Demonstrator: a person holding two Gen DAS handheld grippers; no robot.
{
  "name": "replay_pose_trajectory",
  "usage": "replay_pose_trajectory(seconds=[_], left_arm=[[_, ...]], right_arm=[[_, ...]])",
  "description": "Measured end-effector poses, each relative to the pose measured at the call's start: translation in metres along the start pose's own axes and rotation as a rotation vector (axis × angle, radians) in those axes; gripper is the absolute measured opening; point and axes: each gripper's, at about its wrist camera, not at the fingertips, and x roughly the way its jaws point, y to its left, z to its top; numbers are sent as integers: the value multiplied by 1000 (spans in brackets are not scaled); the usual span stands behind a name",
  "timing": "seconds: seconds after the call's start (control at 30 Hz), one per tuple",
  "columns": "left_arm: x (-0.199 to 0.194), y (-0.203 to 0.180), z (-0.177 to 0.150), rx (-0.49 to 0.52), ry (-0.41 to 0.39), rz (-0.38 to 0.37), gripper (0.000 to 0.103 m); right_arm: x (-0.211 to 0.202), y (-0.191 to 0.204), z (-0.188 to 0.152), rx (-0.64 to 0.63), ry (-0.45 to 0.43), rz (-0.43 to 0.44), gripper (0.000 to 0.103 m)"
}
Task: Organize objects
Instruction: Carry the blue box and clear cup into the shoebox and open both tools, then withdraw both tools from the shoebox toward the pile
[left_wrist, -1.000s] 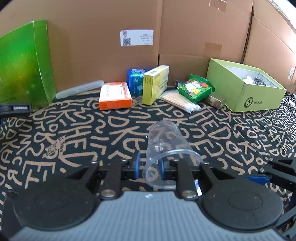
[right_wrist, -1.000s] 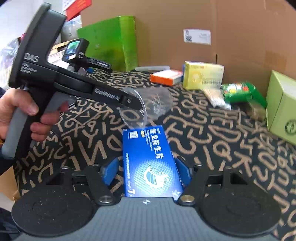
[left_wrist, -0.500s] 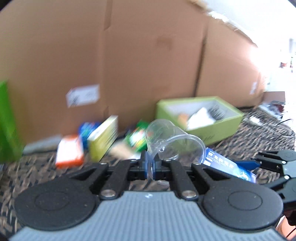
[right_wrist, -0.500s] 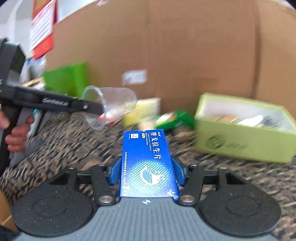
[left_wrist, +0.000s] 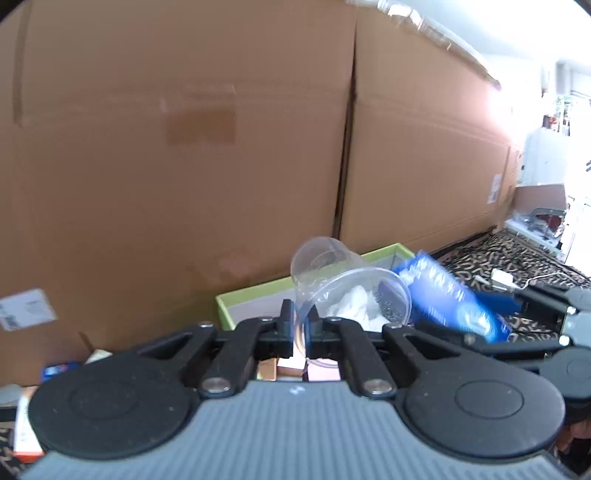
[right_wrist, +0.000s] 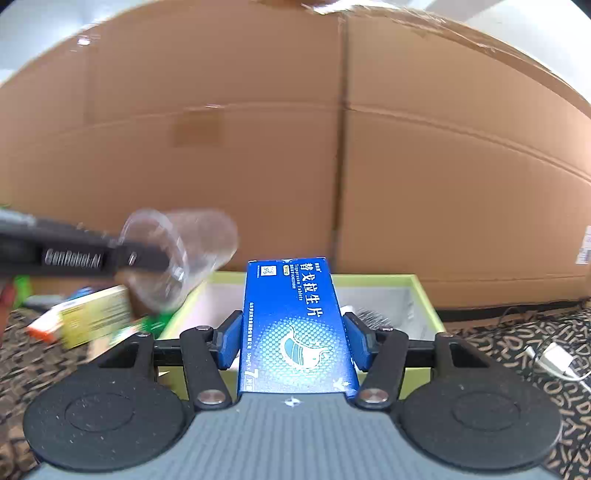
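Left tool (left_wrist: 300, 325) pinches the clear cup's (left_wrist: 347, 288) rim; right tool (right_wrist: 295, 341) clamps a glossy blue box (right_wrist: 295, 325), green box (right_wrist: 424, 295) at 12.

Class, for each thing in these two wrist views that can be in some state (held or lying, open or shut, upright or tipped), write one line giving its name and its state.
Left claw: shut on the clear plastic cup's rim.
Clear plastic cup: held, tipped on its side, mouth toward the camera, no contents visible.
Right claw: shut on the blue medicine box.
Blue medicine box: closed, held in the air before the green box.
Green box: open, lidless, with items inside.
Yellow box: lying on the cloth, blurred.
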Motion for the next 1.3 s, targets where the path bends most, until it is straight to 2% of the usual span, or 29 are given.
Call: replay_pose_trajectory(seconds=[0.2, 0.33, 0.43, 0.47, 0.5, 0.57, 0.67, 0.87, 1.0, 1.07, 1.3], left_arm=[[60, -3, -1, 33, 53, 45, 5], [83, 0, -9, 25, 88, 37, 5], [91, 2, -16, 36, 92, 22, 11], [91, 3, -19, 34, 85, 4, 30], [90, 4, -21, 30, 81, -11, 59], [85, 7, -26, 19, 47, -19, 80], [71, 8, -28, 0, 10, -37, 102], [22, 10, -34, -133, -35, -82, 103], [-36, 26, -58, -228, -75, -86, 103], [-58, 36, -77, -261, -85, -73, 103], [-117, 88, -138, -328, -32, 98, 103]], right_arm=[[58, -17, 0, 30, 35, -51, 62], [86, -16, -12, 15, 80, -43, 62], [99, -11, -22, -29, 118, -30, 62], [101, -10, -26, -44, 123, -28, 66], [102, -9, -28, -59, 126, -30, 69], [98, -8, -33, -89, 120, -33, 76], [85, -9, -33, -116, 105, -43, 78], [37, -12, -26, -63, 18, -55, 84], [-3, 2, -32, -38, -40, -10, 89], [-12, 22, -36, -40, -46, 16, 90], [-25, 86, -59, -112, 4, 172, 90]])
